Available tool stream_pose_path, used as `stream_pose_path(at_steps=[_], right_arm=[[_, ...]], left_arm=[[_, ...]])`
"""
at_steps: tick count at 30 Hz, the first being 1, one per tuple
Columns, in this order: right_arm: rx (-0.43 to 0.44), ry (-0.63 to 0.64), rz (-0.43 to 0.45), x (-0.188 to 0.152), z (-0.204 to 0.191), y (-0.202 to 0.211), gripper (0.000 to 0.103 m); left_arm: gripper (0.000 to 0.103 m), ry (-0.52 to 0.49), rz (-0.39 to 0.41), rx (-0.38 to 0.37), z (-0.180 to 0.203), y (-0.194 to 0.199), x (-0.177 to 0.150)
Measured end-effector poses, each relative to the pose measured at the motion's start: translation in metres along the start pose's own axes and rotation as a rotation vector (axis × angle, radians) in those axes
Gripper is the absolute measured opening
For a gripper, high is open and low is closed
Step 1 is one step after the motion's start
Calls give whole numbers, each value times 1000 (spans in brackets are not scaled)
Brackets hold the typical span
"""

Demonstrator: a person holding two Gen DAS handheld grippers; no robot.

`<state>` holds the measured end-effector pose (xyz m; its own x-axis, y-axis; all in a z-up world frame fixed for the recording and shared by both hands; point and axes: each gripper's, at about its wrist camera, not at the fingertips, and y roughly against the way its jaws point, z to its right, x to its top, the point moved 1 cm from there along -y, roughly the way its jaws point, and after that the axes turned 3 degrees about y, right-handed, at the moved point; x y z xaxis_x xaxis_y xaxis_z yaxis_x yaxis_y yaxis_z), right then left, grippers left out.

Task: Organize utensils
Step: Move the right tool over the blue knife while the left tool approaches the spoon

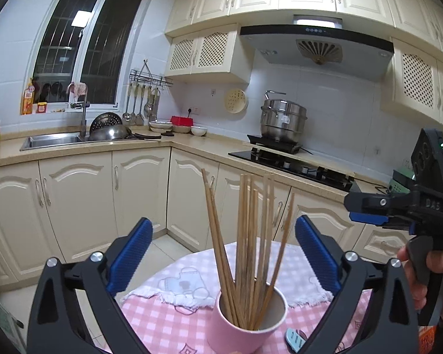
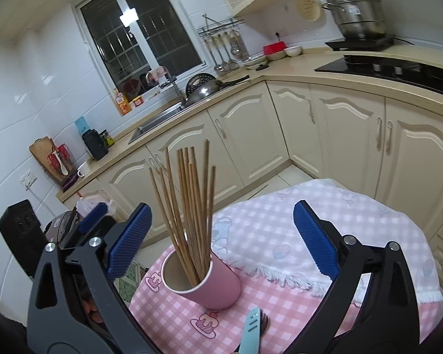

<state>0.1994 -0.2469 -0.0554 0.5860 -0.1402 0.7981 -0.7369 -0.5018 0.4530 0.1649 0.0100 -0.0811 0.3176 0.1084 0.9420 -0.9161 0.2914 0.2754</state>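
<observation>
On the table (image 1: 168, 318), covered with a pink checked cloth, a pink cup (image 1: 245, 327) stands upright with a bundle of wooden chopsticks (image 1: 248, 244) fanned out inside it. A white fringed towel (image 1: 186, 286) lies just behind the cup, and a pale blue handle (image 2: 252, 333) lies on the cloth in front of it. Both the left gripper (image 1: 223, 253) and the right gripper (image 2: 221, 239) have their jaws spread wide, with nothing pressed between the blue pads; the chopsticks rise in the gap, clear of both. Only the left wrist view shows the person's hand (image 1: 422, 274) on the right gripper's grip, plus the range hood (image 1: 316, 50). Only the right wrist view shows a cutting board (image 2: 42, 150) and a dark kettle (image 2: 94, 144) left of the sink (image 2: 159, 121).
</observation>
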Motion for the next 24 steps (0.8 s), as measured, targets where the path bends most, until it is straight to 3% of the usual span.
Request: stream_pose_path(at_steps=[13,24], right_arm=[[-62,-14,-50,-27,9,26,95],[-133,-25,-166,-73,15,25,95]], left_arm=[[95,-35,-37,2,18,32,-1],[95,-49,-90,-9,31,39,-21]])
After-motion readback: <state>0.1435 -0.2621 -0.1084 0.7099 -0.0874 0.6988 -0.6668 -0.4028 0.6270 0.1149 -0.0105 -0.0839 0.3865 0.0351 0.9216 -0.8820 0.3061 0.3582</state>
